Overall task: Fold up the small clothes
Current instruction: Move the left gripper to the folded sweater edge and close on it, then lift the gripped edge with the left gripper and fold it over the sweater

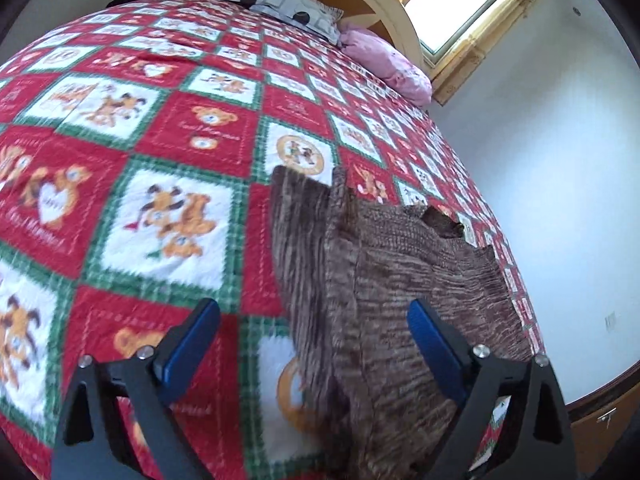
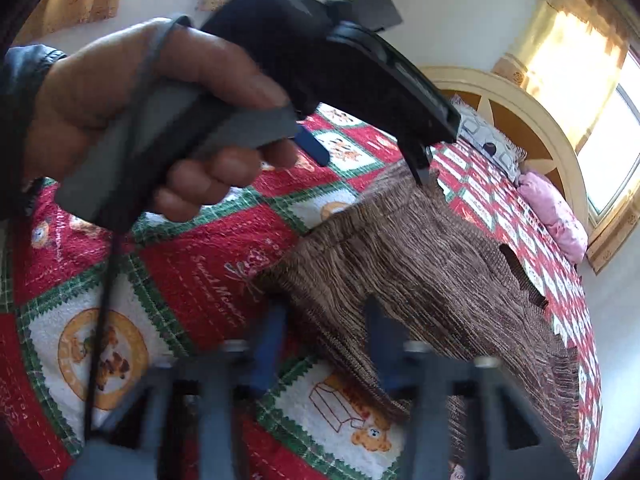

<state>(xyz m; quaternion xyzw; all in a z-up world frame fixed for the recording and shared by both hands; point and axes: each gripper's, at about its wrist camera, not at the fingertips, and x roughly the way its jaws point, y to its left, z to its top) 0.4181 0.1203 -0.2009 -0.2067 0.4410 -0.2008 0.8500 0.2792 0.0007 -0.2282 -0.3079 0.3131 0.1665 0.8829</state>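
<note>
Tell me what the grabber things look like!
Each hand-held gripper has black angular arms with silver bolts and two flat blue fingers. The left hand-held gripper, seen from the right one, has a grey handle, a black body, a dark cord, and a dark sleeve behind it.

Both wrist cameras looked steeply down over the bed [image 1: 168,136], close above it, facing the headboard [image 2: 520,92]. The right view sat behind the left hand [image 2: 132,108]. Both shared the brown knit garment [image 1: 400,280].

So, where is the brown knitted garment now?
In both views the brown knitted garment lies on the patchwork quilt near the bed's right edge, below the pink pillow.
</note>
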